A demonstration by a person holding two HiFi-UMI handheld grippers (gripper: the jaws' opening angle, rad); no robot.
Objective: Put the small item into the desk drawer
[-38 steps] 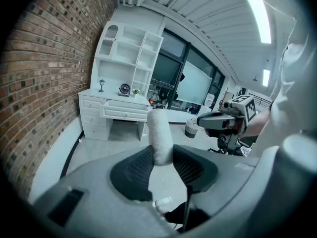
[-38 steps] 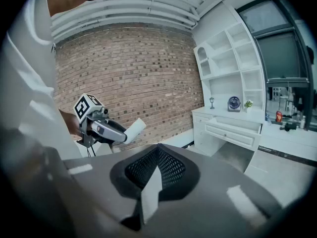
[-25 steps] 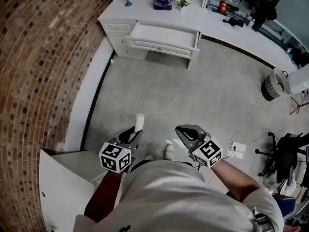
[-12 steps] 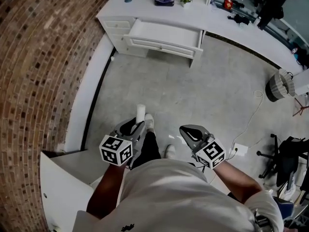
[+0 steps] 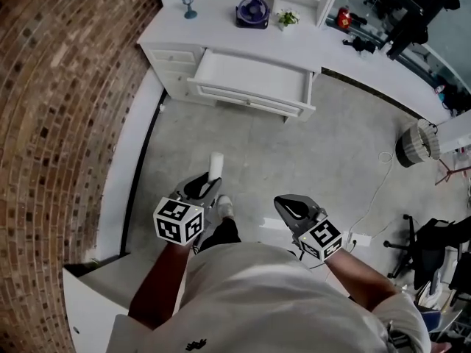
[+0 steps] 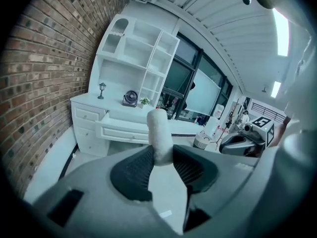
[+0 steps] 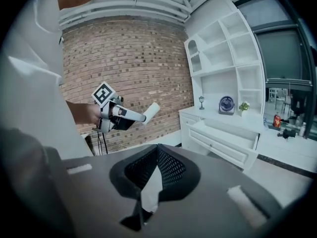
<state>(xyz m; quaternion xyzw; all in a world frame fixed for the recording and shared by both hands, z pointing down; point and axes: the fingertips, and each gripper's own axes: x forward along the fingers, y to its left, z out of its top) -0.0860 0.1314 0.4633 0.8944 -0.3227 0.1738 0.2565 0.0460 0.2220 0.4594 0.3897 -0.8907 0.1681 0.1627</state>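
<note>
My left gripper (image 5: 208, 184) is shut on a small white cylinder (image 5: 215, 163), which sticks out past the jaw tips; the left gripper view shows the cylinder (image 6: 159, 133) pinched between the dark pads. The white desk (image 5: 221, 20) stands ahead against the wall, its wide drawer (image 5: 254, 85) pulled open and seemingly empty. That drawer (image 6: 126, 129) lies straight beyond the held cylinder. My right gripper (image 5: 288, 207) is shut with nothing in it, and hangs level with the left one over the floor. In the right gripper view the left gripper (image 7: 124, 115) and the drawer (image 7: 228, 140) both show.
A brick wall (image 5: 66, 123) runs along the left. On the desk top stand a small lamp (image 5: 188, 3), a dark fan (image 5: 252, 10) and a potted plant (image 5: 286, 19). A waste basket (image 5: 413, 142), a floor cable and an office chair (image 5: 434, 245) lie to the right.
I have stepped forward: the desk and open drawer sit larger and lower in the head view. Both grippers keep their pose, the left one still holding the cylinder.
</note>
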